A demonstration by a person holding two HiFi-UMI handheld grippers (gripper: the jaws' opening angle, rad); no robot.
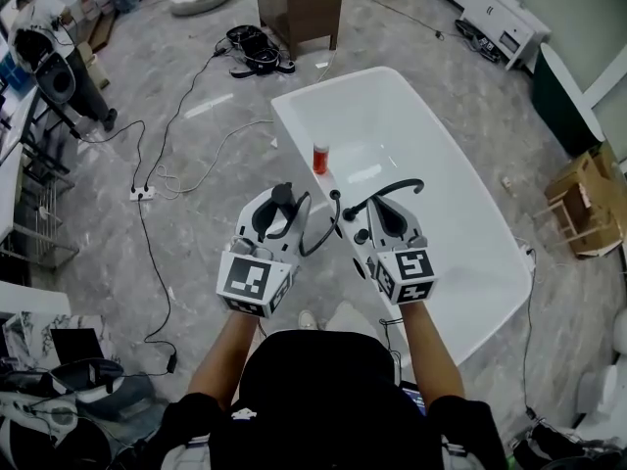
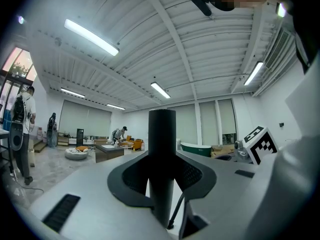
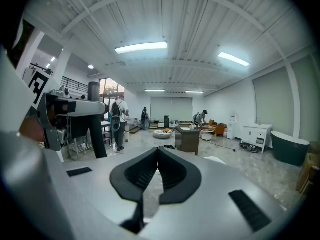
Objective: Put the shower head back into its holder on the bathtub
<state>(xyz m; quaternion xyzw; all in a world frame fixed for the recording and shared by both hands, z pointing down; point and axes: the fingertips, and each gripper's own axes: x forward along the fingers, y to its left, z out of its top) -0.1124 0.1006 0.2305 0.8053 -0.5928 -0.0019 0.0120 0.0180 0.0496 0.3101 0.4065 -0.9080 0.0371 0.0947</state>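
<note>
Grey polished floor with loose cables lies all around a white bathtub (image 1: 443,196), which stands a little to the right of the person. Both tools hang over its near left rim. The left tool (image 1: 278,202) is closed on the shower head (image 2: 162,134); the black handle stands upright between the pads. A thin black hose (image 1: 318,235) loops down from it toward the right. The right tool (image 3: 158,156) has its jaws pressed together at the tips, and I see nothing between them. A black curved fitting (image 1: 394,186) shows just beyond the right tool. It may belong to the holder, but the tools cover that place and I cannot tell. This is the first danger: the handle may miss the holder and knock on the rim. The smooth round handle could also turn or slide in the pads if the hose pulls on it. A small red can (image 1: 320,158) stands on the far left rim, and a wide swing of the left tool may push it into the tub.
</note>
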